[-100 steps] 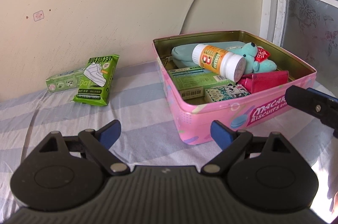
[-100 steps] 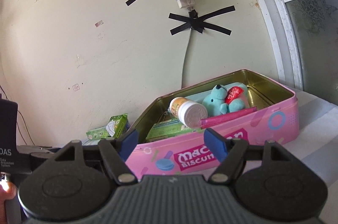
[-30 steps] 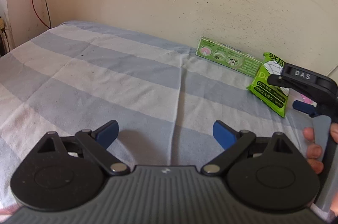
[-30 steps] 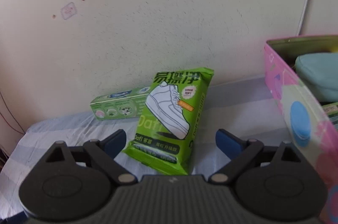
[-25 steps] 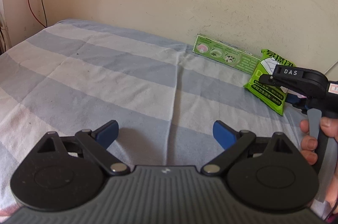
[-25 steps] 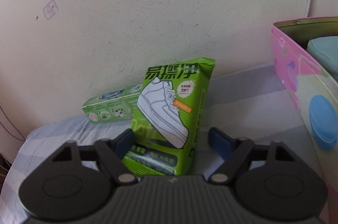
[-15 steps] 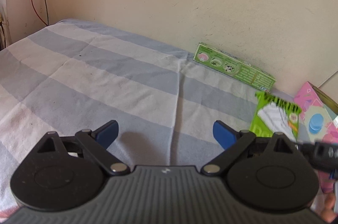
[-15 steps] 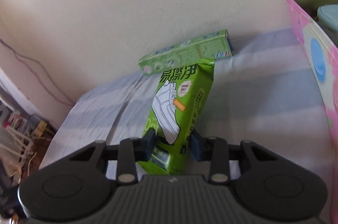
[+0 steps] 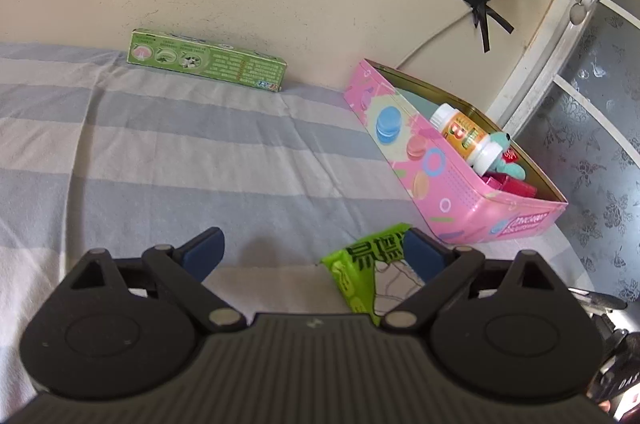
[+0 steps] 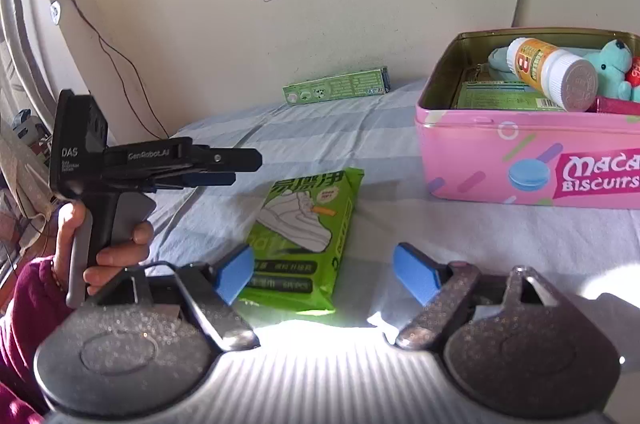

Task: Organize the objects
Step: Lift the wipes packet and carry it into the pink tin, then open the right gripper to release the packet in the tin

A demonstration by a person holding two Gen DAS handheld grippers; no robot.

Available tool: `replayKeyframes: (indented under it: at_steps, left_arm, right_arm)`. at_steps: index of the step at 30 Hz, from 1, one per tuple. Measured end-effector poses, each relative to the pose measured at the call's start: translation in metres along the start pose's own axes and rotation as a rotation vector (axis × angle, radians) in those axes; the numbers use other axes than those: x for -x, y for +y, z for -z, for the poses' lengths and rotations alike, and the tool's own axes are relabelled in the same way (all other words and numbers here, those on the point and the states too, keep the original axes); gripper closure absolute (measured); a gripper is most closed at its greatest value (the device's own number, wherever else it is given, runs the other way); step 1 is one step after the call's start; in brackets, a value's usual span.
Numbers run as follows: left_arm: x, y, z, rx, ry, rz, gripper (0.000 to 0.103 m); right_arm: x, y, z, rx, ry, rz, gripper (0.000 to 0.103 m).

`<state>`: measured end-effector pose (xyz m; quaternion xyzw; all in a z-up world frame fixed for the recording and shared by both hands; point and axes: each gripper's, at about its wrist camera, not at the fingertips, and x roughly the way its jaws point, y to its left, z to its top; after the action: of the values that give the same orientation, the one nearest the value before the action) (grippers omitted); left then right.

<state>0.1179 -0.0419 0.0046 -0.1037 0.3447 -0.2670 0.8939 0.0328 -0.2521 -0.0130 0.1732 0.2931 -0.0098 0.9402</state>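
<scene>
Left wrist view: left tool (image 9: 312,246) hangs over the striped bed (image 9: 168,152), jaws wide apart and empty; the green wipes pack (image 9: 360,268) lies just under its right-hand finger, not gripped. Pink biscuit tin (image 9: 440,180) sits well to the right against the wall, lid off, holding a pill bottle (image 9: 466,140), a teal plush bear (image 9: 506,160) and a red pouch (image 9: 514,184). Green toothpaste box (image 9: 208,60) lies along the wall, well apart from the tin. Right wrist view: right tool (image 10: 324,272) has its jaws opening; the wipes pack (image 10: 308,232) lies flat on the bed between the blue pads, which do not press on it, so it reads as released. Left tool (image 10: 236,166) shows side-on at the left, held by a hand (image 10: 108,244) in a maroon sleeve (image 10: 24,300). Tin (image 10: 500,152) stands ahead to the right, toothpaste box (image 10: 336,86) further back by the wall. Judgement: the pack is set down near the tin, likely for a better grip before it goes in; box not yet collected.
</scene>
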Motion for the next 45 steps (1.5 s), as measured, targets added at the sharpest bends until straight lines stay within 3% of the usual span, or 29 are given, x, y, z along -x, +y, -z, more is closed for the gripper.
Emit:
replayKeyframes:
  at_steps: [6,11,13,15,17,20,25,31,38,41,42,45]
  left_arm:
    - [0.004,-0.011,0.014,0.070,0.070,0.038,0.006]
    - [-0.005,-0.032,0.025,0.052,0.108,-0.008,0.008]
    - [-0.011,-0.043,0.027,0.010,0.099,-0.058,0.014]
    - [-0.014,-0.050,0.027,-0.024,0.092,-0.084,0.031]
    - [-0.015,-0.051,0.024,0.009,0.108,-0.039,0.040]
    - [-0.010,-0.060,0.016,-0.019,0.071,-0.078,0.040]
    - [0.005,-0.092,-0.013,-0.088,-0.031,-0.030,0.040]
    - [-0.005,-0.146,-0.054,-0.203,-0.154,0.033,0.040]
    - [-0.070,-0.175,-0.072,-0.219,-0.156,0.103,0.040]
    - [-0.098,-0.182,-0.071,-0.248,-0.126,0.047,0.033]
    - [-0.105,-0.184,-0.069,-0.261,-0.114,0.008,0.031]
    - [-0.112,-0.181,-0.064,-0.278,-0.088,-0.063,0.031]
  right_arm:
    - [-0.009,0.020,0.008,0.139,0.004,-0.032,0.019]
    - [-0.023,0.024,0.005,0.235,0.047,0.000,0.017]
    - [-0.036,0.024,0.001,0.251,0.065,-0.017,0.017]
    - [-0.049,0.024,-0.001,0.253,0.077,-0.048,0.025]
    - [-0.051,0.029,-0.002,0.260,0.057,-0.050,0.031]
    - [-0.045,0.031,-0.002,0.270,0.007,-0.043,0.044]
    - [-0.011,0.030,-0.015,0.287,-0.157,0.002,0.045]
    - [0.024,0.012,-0.050,0.349,-0.320,0.129,0.045]
    - [0.019,-0.039,-0.075,0.385,-0.299,0.282,0.045]
    - [-0.001,-0.062,-0.070,0.389,-0.282,0.340,0.042]
    - [-0.006,-0.067,-0.069,0.370,-0.279,0.359,0.037]
    - [-0.010,-0.084,-0.065,0.259,-0.284,0.327,0.036]
